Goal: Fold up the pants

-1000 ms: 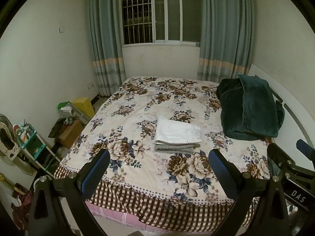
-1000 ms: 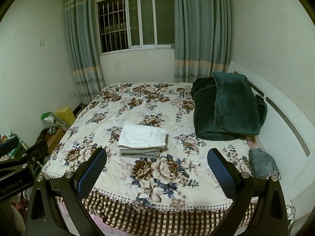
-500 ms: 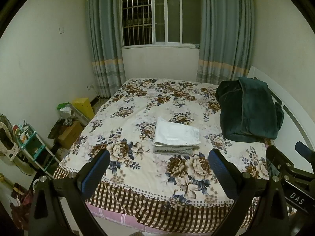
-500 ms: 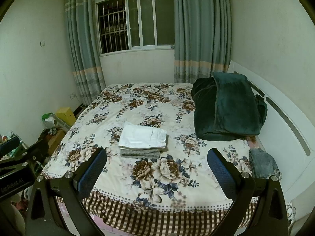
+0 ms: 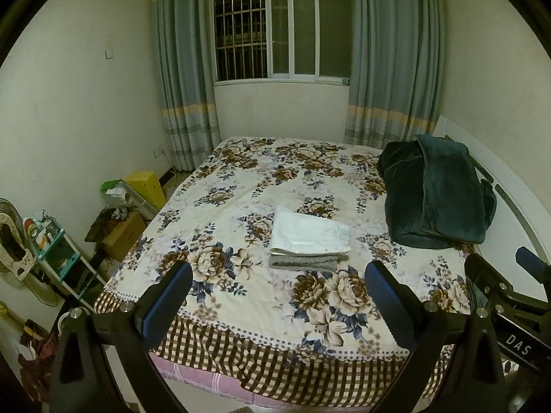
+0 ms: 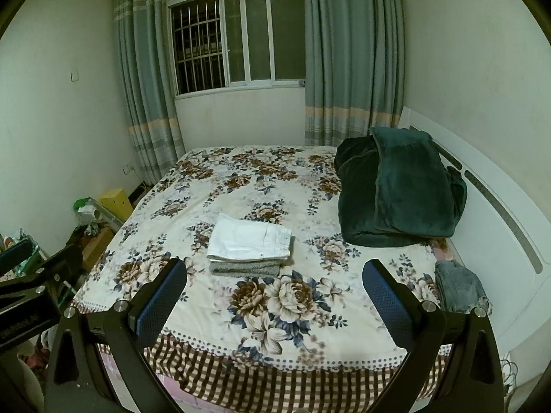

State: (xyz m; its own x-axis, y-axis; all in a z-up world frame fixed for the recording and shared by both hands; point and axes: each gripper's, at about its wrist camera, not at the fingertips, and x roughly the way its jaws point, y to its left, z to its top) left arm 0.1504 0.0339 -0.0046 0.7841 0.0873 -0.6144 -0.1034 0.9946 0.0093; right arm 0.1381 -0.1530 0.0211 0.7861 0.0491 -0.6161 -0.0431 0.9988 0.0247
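Observation:
Folded white pants [image 5: 308,235] [image 6: 250,242] lie on top of a folded grey garment [image 5: 303,263] [image 6: 244,269] in the middle of the flowered bed [image 5: 241,186] [image 6: 361,309]. My left gripper [image 5: 277,297] hangs open above the bed's near edge, well short of the stack, holding nothing. My right gripper [image 6: 273,296] is open too, equally far back and empty. Unfolded grey-blue jeans [image 6: 459,287] lie crumpled at the bed's right edge by the headboard. Each gripper shows at the side of the other's view.
A dark green blanket [image 5: 435,194] [image 6: 399,186] is heaped at the right by the white headboard [image 6: 489,213]. Boxes, a yellow bin [image 5: 147,187] and a small shelf [image 5: 58,261] crowd the floor on the left. Curtains and a window stand behind the bed.
Both grippers have drawn back a little from the bed, so the folded stack looks slightly farther away. Nothing on the bed moved, and both stay open.

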